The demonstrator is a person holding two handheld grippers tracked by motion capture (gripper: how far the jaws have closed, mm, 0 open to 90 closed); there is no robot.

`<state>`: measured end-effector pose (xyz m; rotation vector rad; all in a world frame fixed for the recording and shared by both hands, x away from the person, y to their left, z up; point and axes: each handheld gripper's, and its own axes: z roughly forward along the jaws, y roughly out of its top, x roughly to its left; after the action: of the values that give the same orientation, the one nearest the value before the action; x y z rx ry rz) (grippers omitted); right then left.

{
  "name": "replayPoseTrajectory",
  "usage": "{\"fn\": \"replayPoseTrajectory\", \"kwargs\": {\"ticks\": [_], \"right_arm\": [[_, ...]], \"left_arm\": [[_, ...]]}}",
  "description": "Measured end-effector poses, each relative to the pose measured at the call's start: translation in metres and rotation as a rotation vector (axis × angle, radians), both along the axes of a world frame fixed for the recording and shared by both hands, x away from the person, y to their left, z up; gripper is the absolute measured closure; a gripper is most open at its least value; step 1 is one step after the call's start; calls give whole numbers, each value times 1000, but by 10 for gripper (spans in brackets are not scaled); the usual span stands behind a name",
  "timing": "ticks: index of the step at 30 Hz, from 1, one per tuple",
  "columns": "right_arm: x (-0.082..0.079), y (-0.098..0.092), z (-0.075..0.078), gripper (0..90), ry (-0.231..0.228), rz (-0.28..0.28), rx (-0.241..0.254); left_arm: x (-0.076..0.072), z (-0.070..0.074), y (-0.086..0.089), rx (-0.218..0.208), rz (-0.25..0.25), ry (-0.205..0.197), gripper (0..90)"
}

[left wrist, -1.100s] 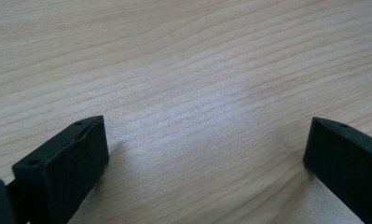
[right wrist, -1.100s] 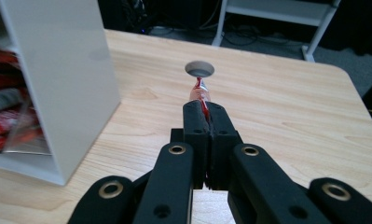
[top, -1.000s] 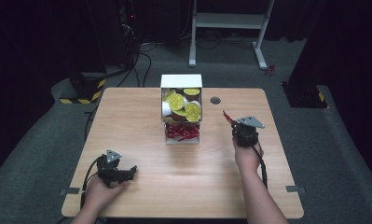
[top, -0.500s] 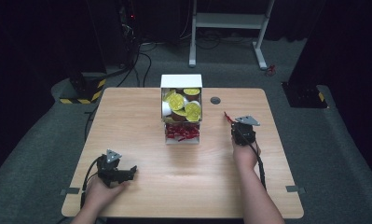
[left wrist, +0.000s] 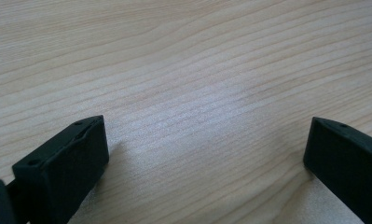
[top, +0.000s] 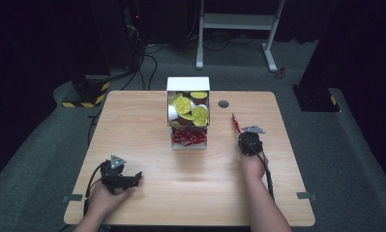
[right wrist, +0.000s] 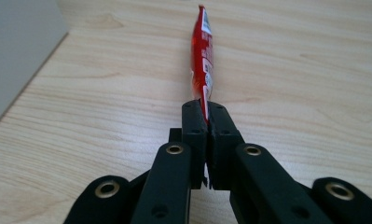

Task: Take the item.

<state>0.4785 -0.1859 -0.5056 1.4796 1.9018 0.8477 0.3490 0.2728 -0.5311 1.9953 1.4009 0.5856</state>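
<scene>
R gripper (top: 238, 129): jaws pinched tight on a red sachet (right wrist: 202, 60), gripped by its near end; rest of the packet sticks out past the tips, edge-on in the right gripper view, w/ white print on the side.
R gripper spot: right half of the desk (top: 132, 121), approx. midway btw far & near edges, just right of the box, not touching it.
Red sachet: in the high view it's a thin red strip (top: 235, 123) pointing away from the person, twd the far edge. Whether its tip touches the wood: can't tell.
R hand (top: 252, 163): behind the gripper, forearm coming in from the near edge, cable trailing along the wrist.
L gripper (left wrist: 207, 149): jaws wide apart, nothing btw them, bare wood grain in the gap.
L gripper spot: near-left corner area of the desk (top: 120, 176), jaws pointing right, across the desk; sits low on the top.
L hand (top: 103, 195): wrapped round the gripper body at the near edge.
White box (top: 188, 113): centre of the desk, nearer the far edge, open on top, in two parts.
Far part: yellow-lidded pods (top: 185, 105) piled in, some tilted.
Near part: more red sachets (top: 188, 137), heaped.
Dark round grommet (top: 223, 104): in the desk top, right of the box, nr the far edge, well clear of R gripper.
Box wall: pale grey face at upper left of the right gripper view (right wrist: 20, 51).
</scene>
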Motion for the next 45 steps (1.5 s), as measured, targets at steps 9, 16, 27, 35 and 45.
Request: {"fn": "replayPoseTrajectory", "kwargs": {"ticks": [9, 16, 27, 35, 45], "right_arm": [[0, 0, -8, 870, 33, -8, -5], [0, 2, -17, 854, 51, -9, -2], [-2, 2, -7, 772, 26, 5, 49], [-7, -2, 8, 673, -15, 10, 84], [-18, 0, 23, 460, -51, 63, 119]], "left_arm": [[0, 0, 0, 0, 0, 0, 3], [0, 0, 0, -1, 0, 0, 3], [0, 0, 0, 0, -1, -1, 3], [0, 0, 0, 0, -1, -1, 3], [0, 0, 0, 0, -1, -1, 3]]}}
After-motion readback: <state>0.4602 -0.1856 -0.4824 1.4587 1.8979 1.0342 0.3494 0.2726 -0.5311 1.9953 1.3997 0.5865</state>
